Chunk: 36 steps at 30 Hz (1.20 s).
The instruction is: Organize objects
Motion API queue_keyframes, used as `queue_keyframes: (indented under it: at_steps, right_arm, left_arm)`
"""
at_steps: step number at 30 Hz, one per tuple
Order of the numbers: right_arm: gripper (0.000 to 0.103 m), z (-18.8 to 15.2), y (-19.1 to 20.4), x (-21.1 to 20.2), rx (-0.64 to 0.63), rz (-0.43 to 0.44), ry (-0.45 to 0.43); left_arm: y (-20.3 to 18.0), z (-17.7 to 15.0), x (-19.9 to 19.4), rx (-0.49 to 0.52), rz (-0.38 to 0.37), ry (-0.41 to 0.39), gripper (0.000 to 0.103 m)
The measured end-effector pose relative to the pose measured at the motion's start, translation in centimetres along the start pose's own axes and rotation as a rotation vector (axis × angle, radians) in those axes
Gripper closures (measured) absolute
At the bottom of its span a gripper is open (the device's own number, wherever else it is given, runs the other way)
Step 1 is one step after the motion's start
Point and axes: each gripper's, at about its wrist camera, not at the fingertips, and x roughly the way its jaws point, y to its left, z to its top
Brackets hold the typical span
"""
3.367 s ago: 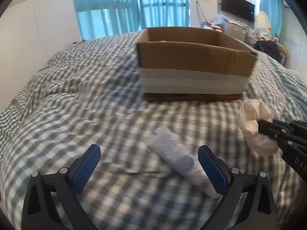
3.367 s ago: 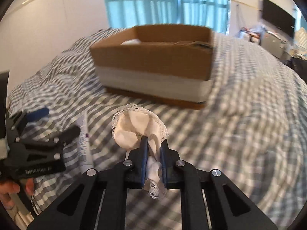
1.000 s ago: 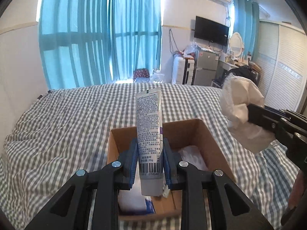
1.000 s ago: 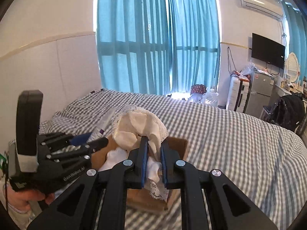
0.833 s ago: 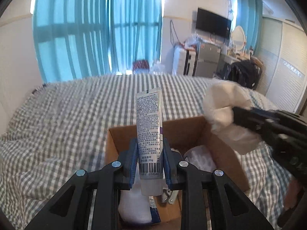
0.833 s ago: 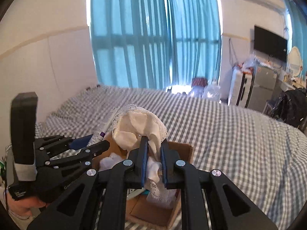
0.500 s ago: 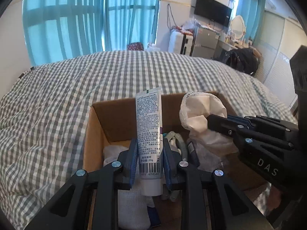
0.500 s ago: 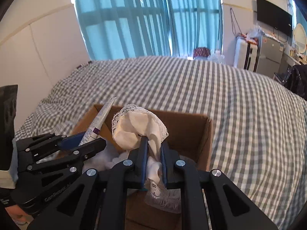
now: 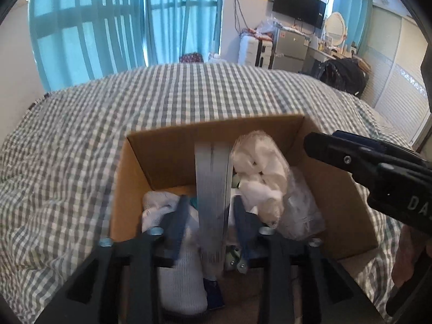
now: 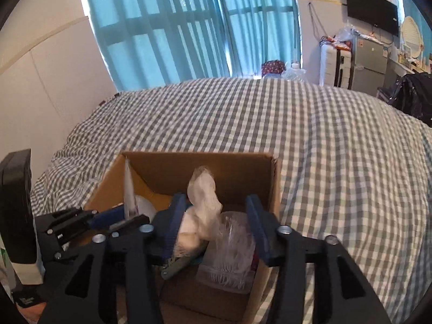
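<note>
Your left gripper (image 9: 210, 220) had its blue pads spread, and the white tube (image 9: 212, 202) stood upright in the gap between them, blurred, inside the cardboard box (image 9: 167, 154); I couldn't tell whether either pad touched it. Your right gripper (image 10: 217, 224) was spread wide too, the cream lace cloth (image 10: 203, 202) sitting loose between its pads, close to the left pad, over a clear plastic bag (image 10: 229, 256) in the same box. The box sat on the checked bedspread (image 10: 324, 148), with a white sock (image 9: 181, 270) lying in its left part.
</note>
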Motion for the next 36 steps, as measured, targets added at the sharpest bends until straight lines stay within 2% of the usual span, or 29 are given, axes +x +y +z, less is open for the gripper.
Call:
queue_keyframes:
  at_steps: [1,2,7,12,20,24,26,29,30,32,36]
  right_arm:
    - [0.042,0.2,0.0,-0.6,0.006,-0.002,-0.011]
    - [0.041,0.5,0.1,-1.2,0.014,-0.007,-0.024]
    - [0.037,1.4,1.2,-5.5,0.008,-0.018,-0.080]
    - [0.036,2.1,2.6,-11.0,-0.020,-0.026,-0.150]
    - [0.029,1.2,5.5,-20.9,-0.092,-0.095,-0.292]
    - [0.019,-0.9,6.6,-25.4,-0.120,-0.127,-0.371]
    - [0.015,-2.2,6.9,-27.3,-0.113,-0.133,-0.404]
    - [0.005,-4.2,7.1,-29.3,-0.090,-0.134,-0.457]
    - [0.001,-4.8,7.1,-29.6,-0.089,-0.139,-0.469]
    - [0.000,-6.1,7.3,-29.7,-0.090,-0.178,-0.479]
    - [0.000,-8.1,6.8,-29.1,-0.073,-0.143,-0.491]
  left_arm:
    - [0.0,0.2,-0.5,-0.001,0.008,-0.013,0.037]
    - [0.0,0.4,-1.3,-0.002,0.012,-0.031,0.033]
    - [0.3,1.5,-5.5,-0.013,0.037,-0.102,0.028]
    - [0.2,2.0,-11.3,-0.026,0.064,-0.211,0.021]
    - [-1.1,0.9,-21.0,-0.017,0.117,-0.405,0.000]
    - [-1.9,-0.7,-24.9,-0.003,0.129,-0.486,0.000]
    - [-2.1,-1.5,-26.2,-0.009,0.125,-0.517,0.000]
    - [-2.1,-3.1,-27.4,-0.034,0.122,-0.560,0.000]
    - [-2.1,-3.4,-27.4,-0.041,0.126,-0.562,0.000]
    - [-2.1,-4.4,-27.2,-0.060,0.148,-0.557,0.000]
    - [-2.2,-6.5,-25.9,-0.067,0.182,-0.527,0.000]
